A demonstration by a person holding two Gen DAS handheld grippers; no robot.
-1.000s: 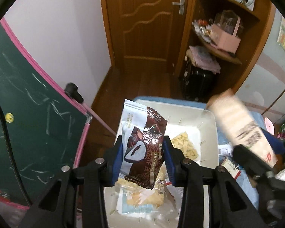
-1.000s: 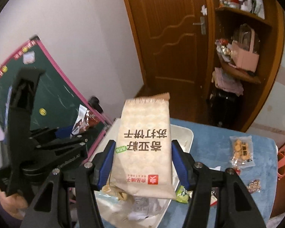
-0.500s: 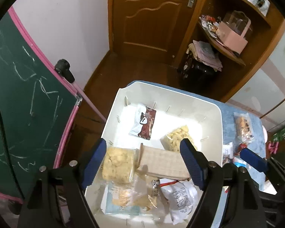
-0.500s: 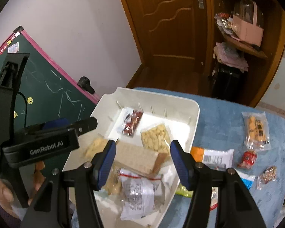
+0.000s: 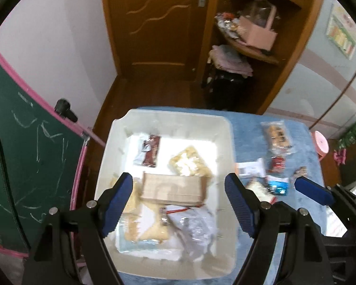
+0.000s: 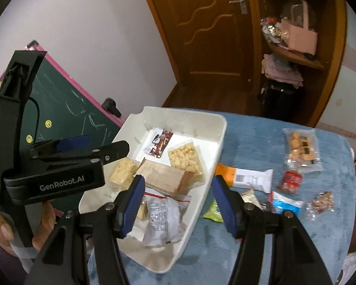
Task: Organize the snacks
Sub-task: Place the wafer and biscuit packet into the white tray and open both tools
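A white bin on the blue table holds several snack packets: a brown chocolate packet, a beige cracker pack, a clear puff bag. My left gripper is open and empty above the bin; it also shows at the left of the right wrist view. My right gripper is open and empty over the bin's right rim; one of its fingers shows in the left wrist view.
Loose snacks lie on the blue tablecloth right of the bin: an orange-white bar, a clear biscuit bag, a red candy, a blue-white packet. A green chalkboard stands left. A door and shelves are behind.
Both grippers opened and dropped their packets into the bin: the chocolate packet from the left, the cracker pack from the right. Both have since pulled back and up.
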